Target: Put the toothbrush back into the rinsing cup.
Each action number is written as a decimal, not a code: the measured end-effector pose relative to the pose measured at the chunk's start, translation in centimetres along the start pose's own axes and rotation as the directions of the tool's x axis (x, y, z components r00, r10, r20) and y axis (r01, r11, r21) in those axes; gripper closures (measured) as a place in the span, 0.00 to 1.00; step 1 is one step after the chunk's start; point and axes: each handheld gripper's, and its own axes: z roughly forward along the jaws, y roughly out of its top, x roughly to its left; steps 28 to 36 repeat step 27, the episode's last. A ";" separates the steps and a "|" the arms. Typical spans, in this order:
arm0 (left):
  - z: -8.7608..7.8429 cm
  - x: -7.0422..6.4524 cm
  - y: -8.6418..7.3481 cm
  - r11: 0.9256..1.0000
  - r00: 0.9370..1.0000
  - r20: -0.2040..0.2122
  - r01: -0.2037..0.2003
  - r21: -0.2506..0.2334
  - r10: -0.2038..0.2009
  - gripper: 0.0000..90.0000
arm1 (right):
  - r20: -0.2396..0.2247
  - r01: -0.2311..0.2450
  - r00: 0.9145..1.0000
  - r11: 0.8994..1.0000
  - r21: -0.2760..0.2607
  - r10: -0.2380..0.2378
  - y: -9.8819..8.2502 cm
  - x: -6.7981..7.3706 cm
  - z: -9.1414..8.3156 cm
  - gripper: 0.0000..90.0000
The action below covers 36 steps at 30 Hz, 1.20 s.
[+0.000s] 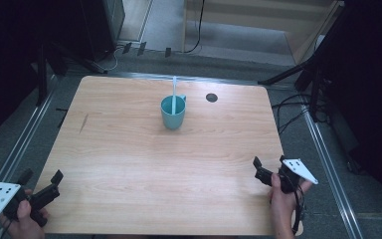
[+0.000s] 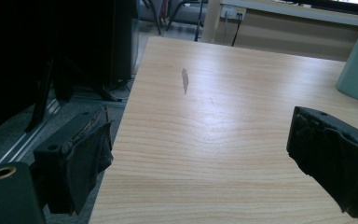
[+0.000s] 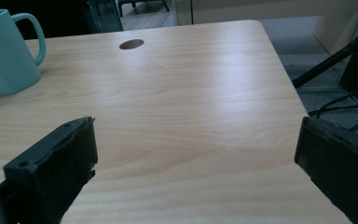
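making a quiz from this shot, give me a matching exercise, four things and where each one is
Things:
1. mug
2. straw
3. left gripper
4. right gripper

Places:
a. near right corner of the table, open and empty
b. standing in the mug
c. middle of the table, toward the far edge
d. near left corner of the table, open and empty

Pairs: 1-c, 2-b, 3-d, 4-a

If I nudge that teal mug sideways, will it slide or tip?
The mug stands upright on smooth wood, so it would probably slide. It narrows toward its base, so a high push might tip it. The straw leaning inside looks light and would likely shift.
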 end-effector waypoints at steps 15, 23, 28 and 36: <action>0.1 -0.4 0.0 0.999 0.999 -0.003 -0.038 0.013 0.038 0.08 | 0.014 -0.023 1.000 1.000 0.003 0.023 -2.4 -4.2 -4.1 0.00; 0.1 -0.5 0.0 0.999 0.999 -0.002 -0.046 0.019 0.046 0.08 | -0.016 0.012 1.000 1.000 -0.028 -0.012 -2.9 -4.1 -4.5 0.00; 0.1 -0.6 0.0 0.998 0.998 -0.004 -0.058 0.020 0.058 0.08 | -0.023 0.038 0.999 0.999 -0.027 -0.038 -3.0 -3.7 -4.4 0.00; 0.1 -0.6 0.0 0.998 0.998 -0.004 -0.058 0.020 0.058 0.08 | -0.023 0.038 0.999 0.999 -0.027 -0.038 -3.0 -3.7 -4.4 0.00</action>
